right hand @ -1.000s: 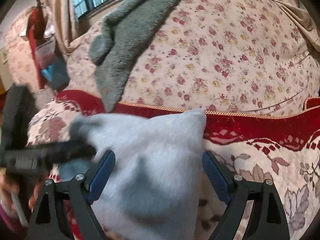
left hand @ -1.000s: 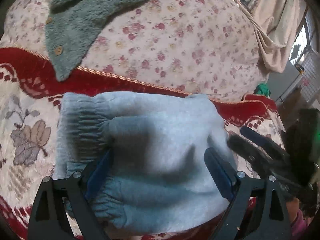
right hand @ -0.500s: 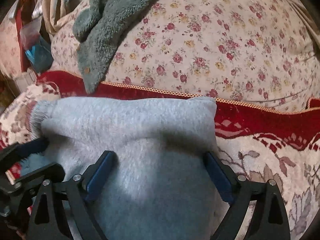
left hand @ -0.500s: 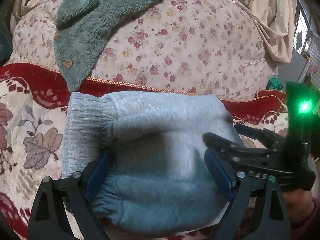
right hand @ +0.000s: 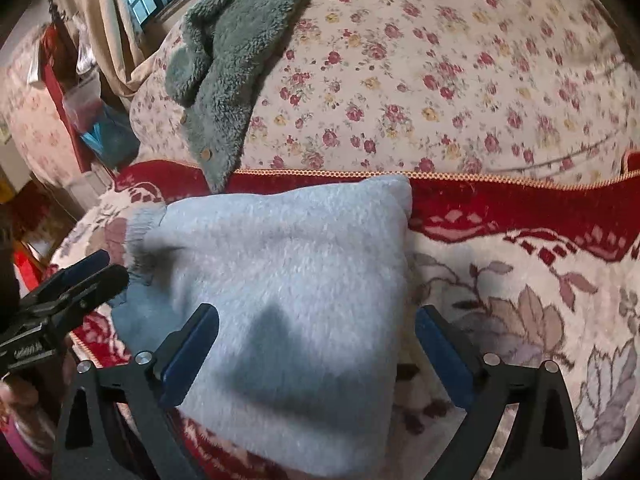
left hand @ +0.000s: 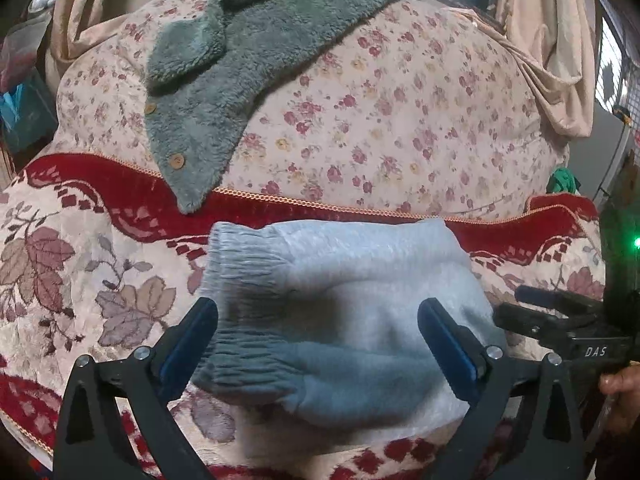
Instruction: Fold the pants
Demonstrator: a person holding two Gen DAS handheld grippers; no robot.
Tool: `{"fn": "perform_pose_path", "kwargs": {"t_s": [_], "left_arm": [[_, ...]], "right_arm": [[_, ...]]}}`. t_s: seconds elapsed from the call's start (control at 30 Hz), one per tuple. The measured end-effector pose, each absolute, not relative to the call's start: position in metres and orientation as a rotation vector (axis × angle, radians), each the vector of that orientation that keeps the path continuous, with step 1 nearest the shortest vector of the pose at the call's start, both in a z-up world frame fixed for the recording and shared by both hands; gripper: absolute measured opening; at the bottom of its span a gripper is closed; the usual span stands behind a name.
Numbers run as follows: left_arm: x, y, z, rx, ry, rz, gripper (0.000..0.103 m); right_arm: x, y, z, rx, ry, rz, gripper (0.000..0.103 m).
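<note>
While its jaws open, left hand-held gripper (left hand: 318, 344) hovers over folded pants (left hand: 340, 320).

Red-bordered floral blanket (left hand: 72, 280) bears folded grey pants (left hand: 360, 300).

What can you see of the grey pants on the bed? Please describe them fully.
The grey pants are a soft, fleecy knit, folded into a compact, thick bundle. Ribbed elastic cuffs lie stacked at its left end in the left wrist view. The bundle lies flat on the red and cream floral blanket, just in front of its gold-trimmed edge. Both grippers hang over it with jaws opening, their pads not pressing the cloth.
</note>
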State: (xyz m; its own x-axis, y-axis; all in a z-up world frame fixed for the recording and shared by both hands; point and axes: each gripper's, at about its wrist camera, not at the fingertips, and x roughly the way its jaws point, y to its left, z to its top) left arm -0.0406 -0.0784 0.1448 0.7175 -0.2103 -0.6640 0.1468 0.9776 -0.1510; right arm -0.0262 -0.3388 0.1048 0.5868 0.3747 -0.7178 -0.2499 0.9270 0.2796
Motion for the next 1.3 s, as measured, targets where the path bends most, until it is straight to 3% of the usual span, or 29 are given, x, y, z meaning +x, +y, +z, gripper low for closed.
{"fn": "perform_pose_path", "kwargs": {"t_s": [0.43, 0.77, 1.3], "left_arm": [[-0.023, -0.024, 0.120, -0.262, 0.846, -0.209, 0.103], [0.005, -0.018, 0.062, -0.377, 0.985, -0.280, 0.103], [0.025, -0.012, 0.015, -0.612, 1.035, -0.412, 0.103]], "right_arm": [[-0.004, -0.382, 0.059, 0.465, 1.023, 0.480, 0.103], [0.024, -0.385, 0.015, 0.679, 1.094, 0.591, 0.103], [0.056, -0.364, -0.007, 0.652, 1.184, 0.759, 0.103]]}}
